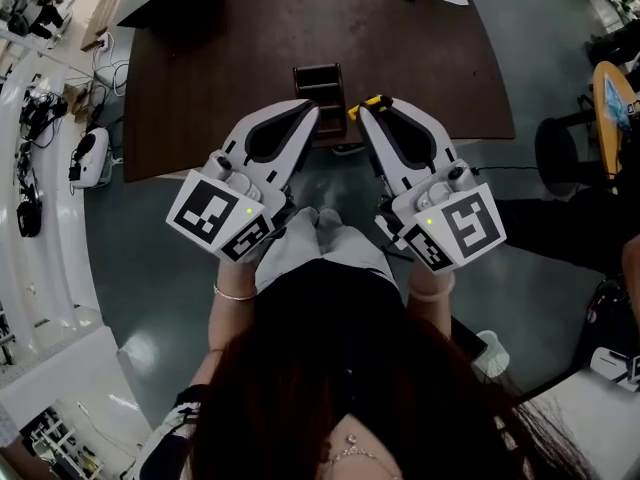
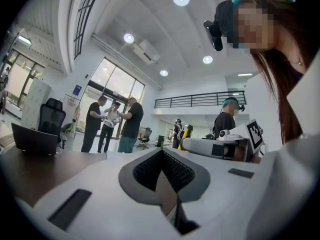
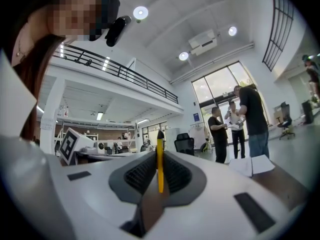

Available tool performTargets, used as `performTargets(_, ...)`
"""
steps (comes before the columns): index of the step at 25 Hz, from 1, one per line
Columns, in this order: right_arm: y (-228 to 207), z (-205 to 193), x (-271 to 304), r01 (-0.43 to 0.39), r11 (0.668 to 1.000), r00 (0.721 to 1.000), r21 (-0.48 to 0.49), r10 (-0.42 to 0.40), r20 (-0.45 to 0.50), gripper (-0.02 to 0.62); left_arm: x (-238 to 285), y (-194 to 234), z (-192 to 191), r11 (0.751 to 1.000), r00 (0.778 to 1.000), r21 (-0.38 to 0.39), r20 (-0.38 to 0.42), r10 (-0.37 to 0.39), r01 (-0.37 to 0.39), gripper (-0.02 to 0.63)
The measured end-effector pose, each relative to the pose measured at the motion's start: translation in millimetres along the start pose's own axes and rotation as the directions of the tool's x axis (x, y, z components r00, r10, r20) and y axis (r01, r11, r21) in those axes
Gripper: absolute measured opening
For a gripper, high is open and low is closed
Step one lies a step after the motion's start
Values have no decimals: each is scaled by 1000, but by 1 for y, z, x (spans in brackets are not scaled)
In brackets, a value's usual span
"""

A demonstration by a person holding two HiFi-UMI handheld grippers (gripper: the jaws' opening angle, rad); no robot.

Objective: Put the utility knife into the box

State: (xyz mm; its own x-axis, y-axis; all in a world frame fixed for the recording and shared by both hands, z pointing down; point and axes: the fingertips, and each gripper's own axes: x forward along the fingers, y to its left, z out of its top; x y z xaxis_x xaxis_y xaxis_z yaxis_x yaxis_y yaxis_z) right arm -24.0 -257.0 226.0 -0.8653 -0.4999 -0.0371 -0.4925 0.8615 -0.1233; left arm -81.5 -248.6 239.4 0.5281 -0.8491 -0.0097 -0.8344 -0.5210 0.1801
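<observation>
The right gripper pinches the knife between its fingers; the left gripper is closed, empty. The knife is best centred over the box, then lowered.

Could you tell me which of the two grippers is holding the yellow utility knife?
The right gripper: its jaws clamp the utility knife; the left gripper is shut on nothing.

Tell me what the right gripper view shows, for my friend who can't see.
The right gripper is shut on a yellow utility knife, seen edge-on between its jaws. Behind, three people stand by tall windows in a bright hall.
</observation>
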Motion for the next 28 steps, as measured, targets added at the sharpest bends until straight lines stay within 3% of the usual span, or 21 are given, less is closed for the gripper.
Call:
performTargets(11, -34, -23, 30, 58, 997, 998, 60, -57, -9, 51, 27, 34, -28, 995, 997, -91, -65, -35, 29, 0)
performTargets(20, -63, -97, 51, 160, 978, 985, 136, -148, -92, 51, 39, 64, -94, 988, 987, -152, -160, -4, -21, 1)
performTargets(28, -77, -178, 54, 248, 951, 953, 187, -205, -222, 51, 37, 77, -150, 972, 973, -226, -229, 10, -63, 0)
